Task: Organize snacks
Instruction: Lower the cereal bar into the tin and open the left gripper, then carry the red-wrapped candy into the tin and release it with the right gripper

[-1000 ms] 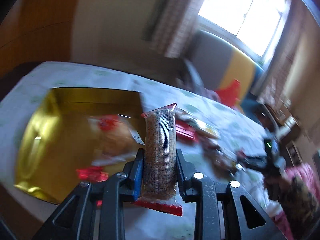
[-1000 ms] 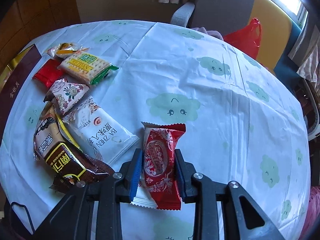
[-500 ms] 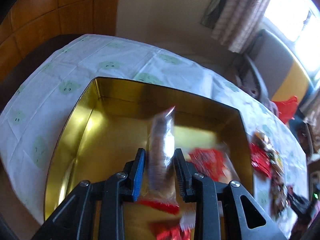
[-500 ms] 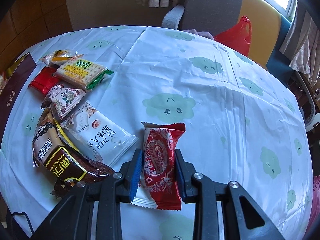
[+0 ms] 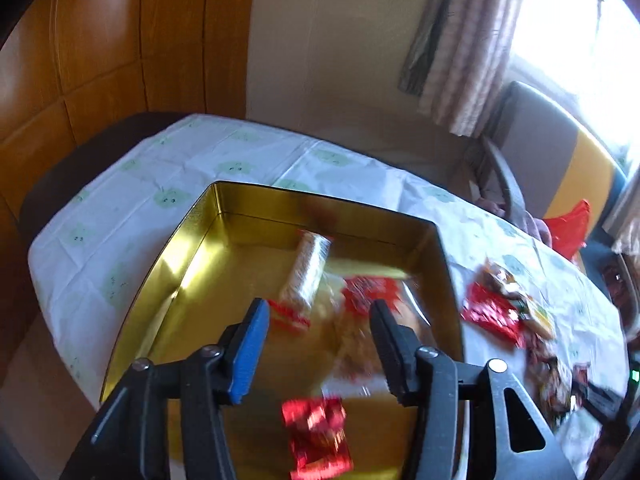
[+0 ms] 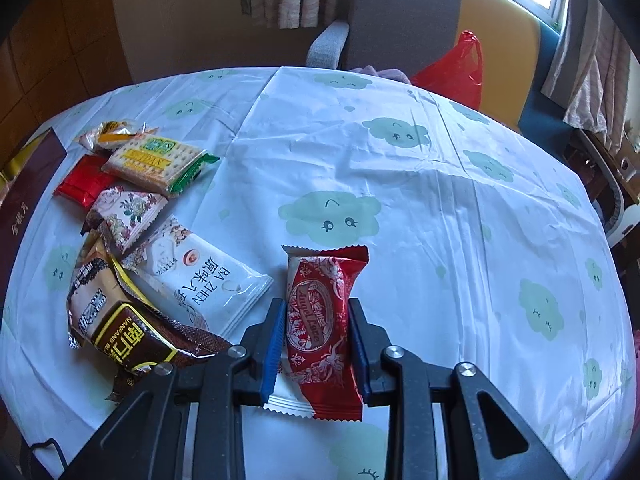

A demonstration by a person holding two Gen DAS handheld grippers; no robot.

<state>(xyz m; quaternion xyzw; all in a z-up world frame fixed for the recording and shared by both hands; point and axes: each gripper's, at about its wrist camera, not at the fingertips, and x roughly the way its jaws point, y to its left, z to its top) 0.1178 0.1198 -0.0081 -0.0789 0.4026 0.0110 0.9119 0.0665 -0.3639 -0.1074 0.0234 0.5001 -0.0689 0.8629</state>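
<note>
**Left jaws opening over the gold tin, right jaws clamped on a red snack**

We see the worktop (image 6: 400,184) first, draped in a white cloth printed with green clouds and filling most of the right wrist view. In the left wrist view the gold tin (image 5: 192,248) takes the centre of the frame, its shiny walls rising from the cloth.

At the left of the right wrist view lies a cluster of packets: a brown packet (image 6: 120,328) lowest, a white packet (image 6: 208,280) beside it towards the centre, a floral packet (image 6: 124,212) above those, and a green-edged cracker pack (image 6: 156,162) in the upper left, partly overlapping a flat red packet (image 6: 82,184).

Our left gripper (image 5: 316,340) hangs over the tin with its jaws opening and nothing pressed between them. Beyond them a clear-wrapped cereal bar (image 5: 306,272) sits inside the tin, blurred, so we cannot tell whether it is resting on the floor yet. A red foil packet (image 5: 316,432) lies in the tin at the bottom of the frame.

Our right gripper (image 6: 316,344) sits at lower centre, jaws closing tight on a red and white wafer packet (image 6: 320,312), which stands lengthwise between the pads.
</note>
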